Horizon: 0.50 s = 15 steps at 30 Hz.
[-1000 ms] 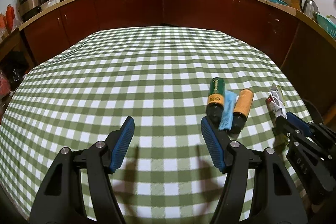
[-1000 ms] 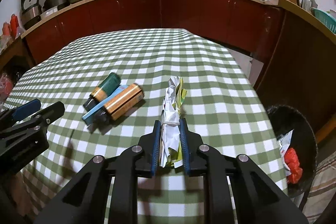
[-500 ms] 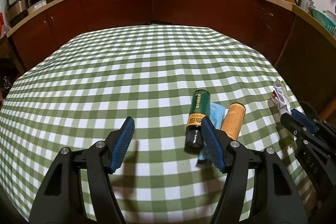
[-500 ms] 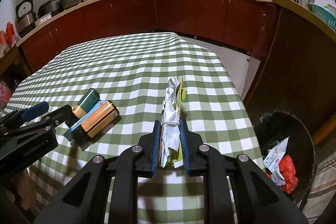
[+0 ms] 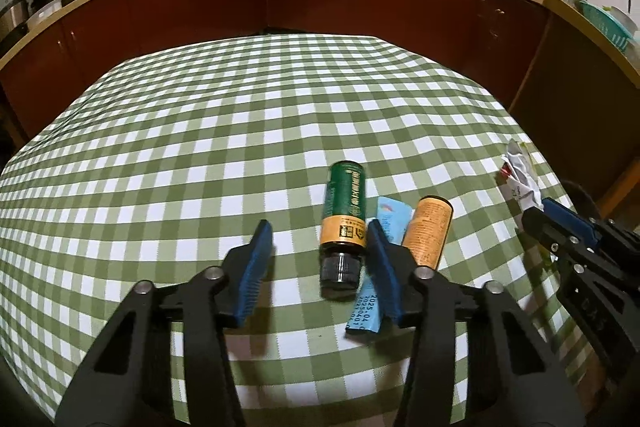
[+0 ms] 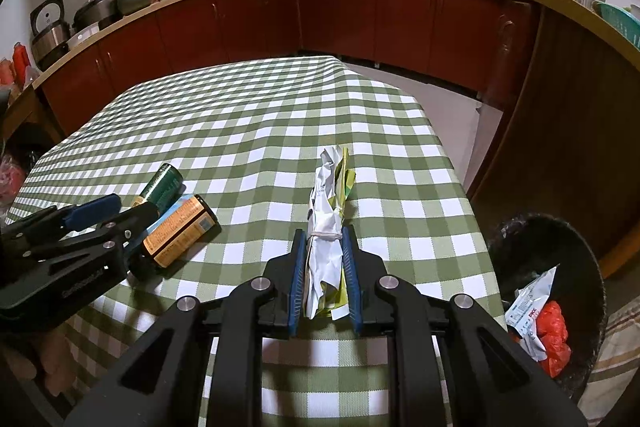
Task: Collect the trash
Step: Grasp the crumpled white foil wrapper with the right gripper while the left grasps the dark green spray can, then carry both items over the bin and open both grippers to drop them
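Left gripper (image 5: 318,251): spread wide, low over the bench (image 5: 200,147), with the green bottle (image 5: 345,211) lying between its fingers, cap toward the camera.
Orange bottle (image 5: 427,231): lying just right of the green one, with a blue packet (image 5: 376,267) between and partly under them.
Right gripper (image 6: 325,263): pinching a crumpled wrapper (image 6: 326,227) bound with a rubber band, near the bench's right edge.
Bin (image 6: 520,239): on the floor right of the bench, with white and red rubbish inside.
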Motion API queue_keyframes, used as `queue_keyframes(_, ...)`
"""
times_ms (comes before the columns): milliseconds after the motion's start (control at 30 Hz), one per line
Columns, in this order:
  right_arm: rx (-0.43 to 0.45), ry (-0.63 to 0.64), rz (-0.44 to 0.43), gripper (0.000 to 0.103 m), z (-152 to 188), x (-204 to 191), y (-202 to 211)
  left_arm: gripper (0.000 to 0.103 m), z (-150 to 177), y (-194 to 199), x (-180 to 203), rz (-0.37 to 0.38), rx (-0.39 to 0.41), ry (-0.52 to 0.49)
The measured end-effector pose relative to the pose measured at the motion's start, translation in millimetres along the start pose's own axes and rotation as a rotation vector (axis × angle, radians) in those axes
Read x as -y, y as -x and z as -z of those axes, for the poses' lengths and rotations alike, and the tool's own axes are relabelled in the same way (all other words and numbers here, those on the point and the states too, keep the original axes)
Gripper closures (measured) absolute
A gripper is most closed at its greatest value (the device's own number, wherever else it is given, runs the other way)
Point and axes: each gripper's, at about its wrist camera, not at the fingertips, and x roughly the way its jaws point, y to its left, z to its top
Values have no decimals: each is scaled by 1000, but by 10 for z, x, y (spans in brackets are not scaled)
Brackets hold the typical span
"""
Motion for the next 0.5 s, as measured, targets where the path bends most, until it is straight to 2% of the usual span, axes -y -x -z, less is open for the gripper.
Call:
queue_keyframes(133,0,2,1,84,1,-14,4,80,4,-23,17,23,-10,-10)
queue_keyframes(500,14,2,1,84,32,-25,43,80,89,139,-48,3,19,11)
